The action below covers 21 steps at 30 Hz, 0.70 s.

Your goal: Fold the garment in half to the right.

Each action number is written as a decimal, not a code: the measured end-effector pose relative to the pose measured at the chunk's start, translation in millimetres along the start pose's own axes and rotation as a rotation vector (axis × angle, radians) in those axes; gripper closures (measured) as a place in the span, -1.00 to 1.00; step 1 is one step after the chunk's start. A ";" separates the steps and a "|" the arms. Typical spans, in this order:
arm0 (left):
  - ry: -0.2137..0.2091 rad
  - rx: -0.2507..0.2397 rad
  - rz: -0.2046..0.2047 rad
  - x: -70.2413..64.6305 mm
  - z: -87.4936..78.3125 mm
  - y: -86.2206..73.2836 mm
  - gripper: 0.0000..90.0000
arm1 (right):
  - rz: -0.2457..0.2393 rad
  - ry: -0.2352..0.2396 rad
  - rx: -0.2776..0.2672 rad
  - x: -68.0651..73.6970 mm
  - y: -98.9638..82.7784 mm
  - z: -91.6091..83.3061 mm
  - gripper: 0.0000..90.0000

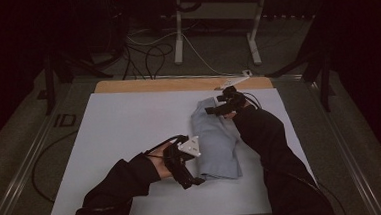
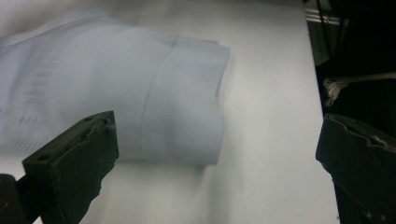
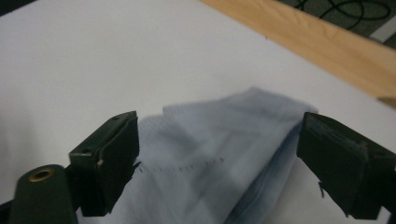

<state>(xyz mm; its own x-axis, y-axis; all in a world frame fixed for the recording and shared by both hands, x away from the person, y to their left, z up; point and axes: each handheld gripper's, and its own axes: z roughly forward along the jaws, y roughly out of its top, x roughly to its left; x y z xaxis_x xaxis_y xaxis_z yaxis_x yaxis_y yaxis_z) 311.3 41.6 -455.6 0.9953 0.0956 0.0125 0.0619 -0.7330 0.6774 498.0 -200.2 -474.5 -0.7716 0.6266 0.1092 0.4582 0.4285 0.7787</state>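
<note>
Dark sleeves are seen entering from the bottom edge of the high view, each hand carrying a set of tongs. On the left, the left tongs (image 1: 195, 180) are held low over the white table (image 1: 125, 141), just beside the near left corner of a folded pale blue cloth (image 1: 215, 141), with a grey three-cornered plate (image 1: 190, 146) seen on top of them. In the left gripper view the jaws are spread wide, nothing is gripped between them, and the folded cloth (image 2: 140, 102) is seen ahead and to the left, its rounded folded edge lying flat on the white surface; whether a jaw touches it cannot be told. The right tongs (image 1: 217, 110) are held at the far end of the cloth, near the wooden strip (image 1: 177, 84) along the table's back edge. In the right gripper view the jaws are likewise wide apart, and the rumpled far end of the cloth (image 3: 219, 158) is framed between them, but it is not clamped. The cloth is laid lengthwise on the right half of the table, running from near to far between the two hands. Cables (image 1: 150, 55) and a white stand leg (image 1: 178, 33) are seen on the dim floor beyond the table.
</note>
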 end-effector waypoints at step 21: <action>0.108 -0.051 -0.162 -29.7 -38.8 -94.1 -0.99 | 0.038 -0.047 0.143 -17.1 -28.6 25.5 0.59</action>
<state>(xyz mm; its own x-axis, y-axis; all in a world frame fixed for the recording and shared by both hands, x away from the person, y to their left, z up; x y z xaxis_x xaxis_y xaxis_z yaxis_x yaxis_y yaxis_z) 273.0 133.9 -491.2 0.9588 0.2833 -0.0228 0.2141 -0.6670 0.7137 509.3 -206.6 -514.4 -0.7324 0.6727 0.1052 0.5475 0.4900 0.6783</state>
